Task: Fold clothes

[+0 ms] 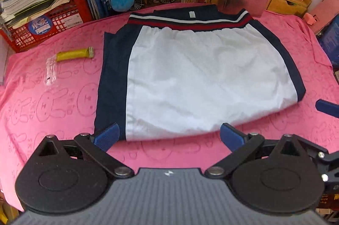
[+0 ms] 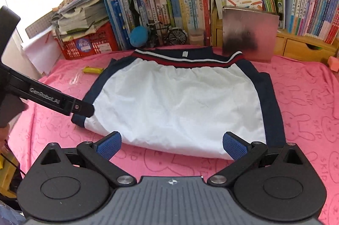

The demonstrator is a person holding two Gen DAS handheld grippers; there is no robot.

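Left to right across the pink rabbit-print cloth covering the table (image 1: pixel 70 97): a yellow foil-wrapped bar (image 1: pixel 74 54) and a scrap of clear crinkled plastic (image 1: pixel 50 70) lie at ten o'clock in the left wrist view, just apart from the garment.

The white, navy-edged sports garment with red-and-white striped ribbed band (image 1: pixel 190 76) lies flat at centre, band toward twelve o'clock, thin fabric lightly creased, near edge rounded and soft.

The left hand-held gripper (image 1: pixel 168 137) stands wide open, empty, at the near-left hem at six o'clock. The right hand-held gripper (image 2: pixel 171 145) is likewise spread wide and holds nothing, at the near-right hem.

Judgement: a fold is about to begin. Next move calls for each gripper pinching a near corner, all layers together, and carrying it toward the band.
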